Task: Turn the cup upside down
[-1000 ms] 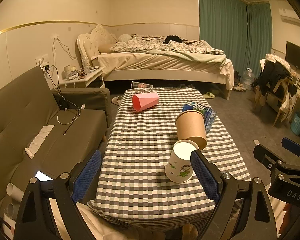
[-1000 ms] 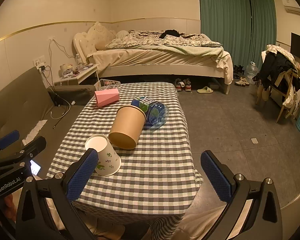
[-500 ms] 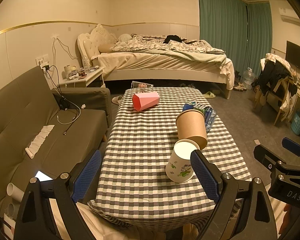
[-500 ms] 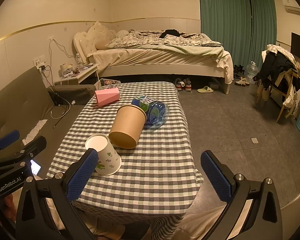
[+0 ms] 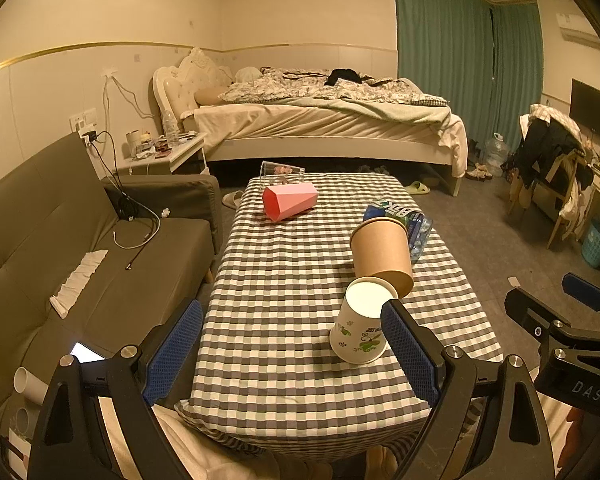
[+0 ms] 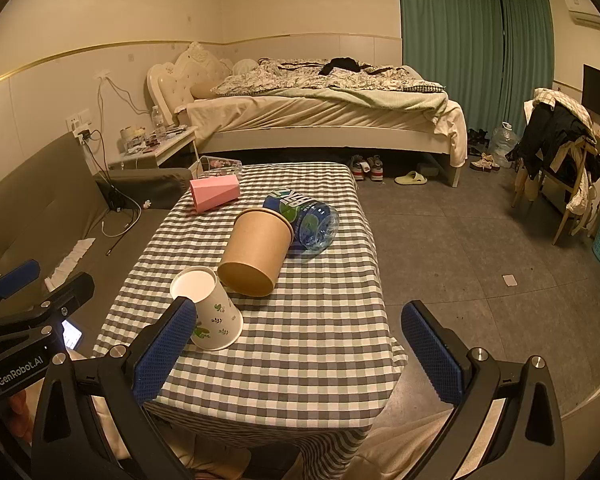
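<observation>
A white paper cup with green leaf print (image 5: pixel 360 326) (image 6: pixel 208 314) stands upside down on the checked table (image 5: pixel 284 280), base up, near the front. A brown paper cup (image 5: pixel 382 254) (image 6: pixel 256 254) lies on its side just behind it, mouth toward me. My left gripper (image 5: pixel 292 354) is open and empty, held back from the table's front edge; its right finger overlaps the white cup in view. My right gripper (image 6: pixel 300 354) is open and empty, also in front of the table, with the white cup by its left finger.
A pink faceted cup (image 5: pixel 290 200) lies on its side at the table's far left. A blue plastic bottle (image 6: pixel 306 218) lies behind the brown cup. A clear box (image 5: pixel 282 170) sits at the far edge. A sofa (image 5: pixel 60 260) is left, a bed (image 5: pixel 320 124) behind.
</observation>
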